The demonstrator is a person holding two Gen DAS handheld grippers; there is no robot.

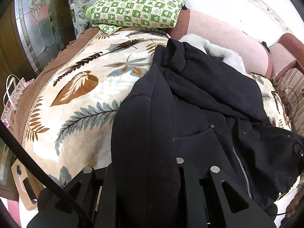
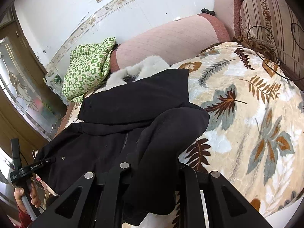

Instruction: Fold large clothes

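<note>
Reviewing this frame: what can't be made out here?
- Left gripper fingertips, left wrist view: buried in black coat fabric.
- Right gripper pads, right wrist view: covered by the coat's sleeve.
- Coat's lower hem: cut off at both frames' bottom edges.

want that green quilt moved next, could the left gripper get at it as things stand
Probably not yet. The left gripper is shut on the black coat, so it is busy. The green quilt lies beyond on the far sofa end, with only the leaf blanket between.
</note>
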